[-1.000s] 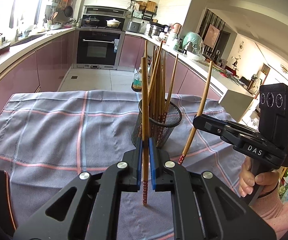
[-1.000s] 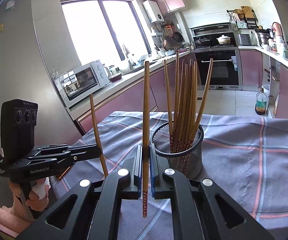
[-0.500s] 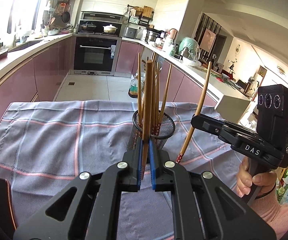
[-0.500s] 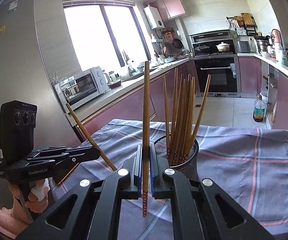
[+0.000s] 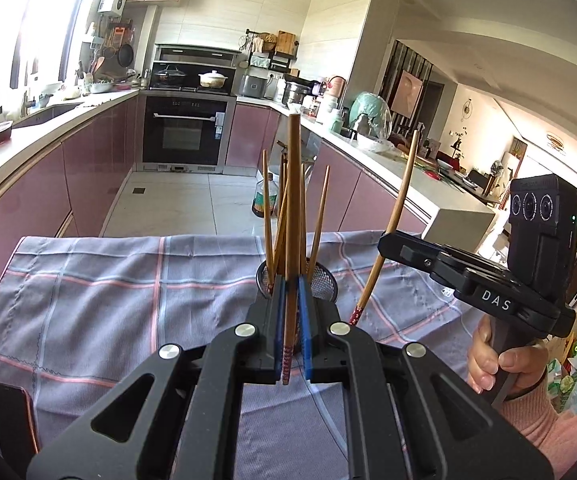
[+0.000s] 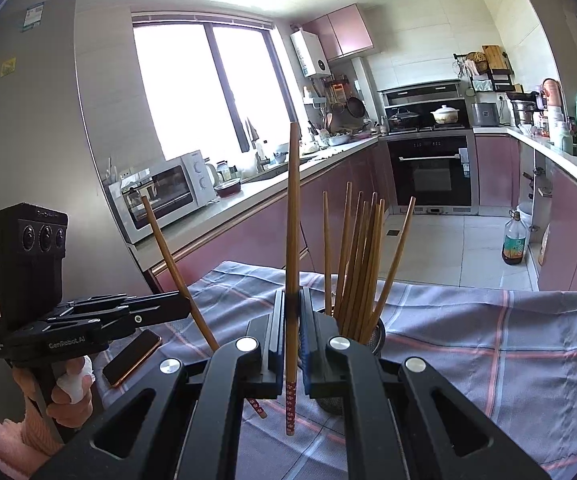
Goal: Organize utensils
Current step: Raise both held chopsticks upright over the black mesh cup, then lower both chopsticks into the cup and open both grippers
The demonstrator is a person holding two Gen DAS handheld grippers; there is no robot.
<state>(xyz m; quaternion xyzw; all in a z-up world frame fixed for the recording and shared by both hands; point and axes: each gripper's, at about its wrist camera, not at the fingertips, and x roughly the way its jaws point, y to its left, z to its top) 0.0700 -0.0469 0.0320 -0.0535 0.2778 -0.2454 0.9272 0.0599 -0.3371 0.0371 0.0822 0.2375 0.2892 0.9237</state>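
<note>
A: What differs from a moment ago?

B: Your left gripper [image 5: 291,320] has risen, so the mesh cup [image 5: 322,280] sits lower and partly behind its blue pads. In the right wrist view the chopstick [image 6: 176,264] you hold in the left gripper leans more than before.

A: And the claws?

B: Both are pressed together, each pinching one chopstick. The left one grips a chopstick [image 5: 291,240] that stands upright above the cup. Your right gripper [image 6: 291,336] grips another chopstick [image 6: 292,240], also upright, just left of the cup [image 6: 374,338].

A: What are they made of?

B: The chopsticks are slim brown wood, with a red patterned band at the lower end. The cup is round, of dark wire mesh, and the bundle of chopsticks [image 6: 358,264] in it fans out. The grippers are black, matte, with silver screws.

A: And the surface?

B: A grey cloth [image 5: 100,300] with pink and pale blue lines lies under the cup. A dark phone [image 6: 132,356] with a copper edge lies on the cloth, left of the cup. Behind the cup there is a kitchen with mauve cabinets [image 5: 96,160], a black oven [image 5: 186,132] and a white microwave [image 6: 164,192].
</note>
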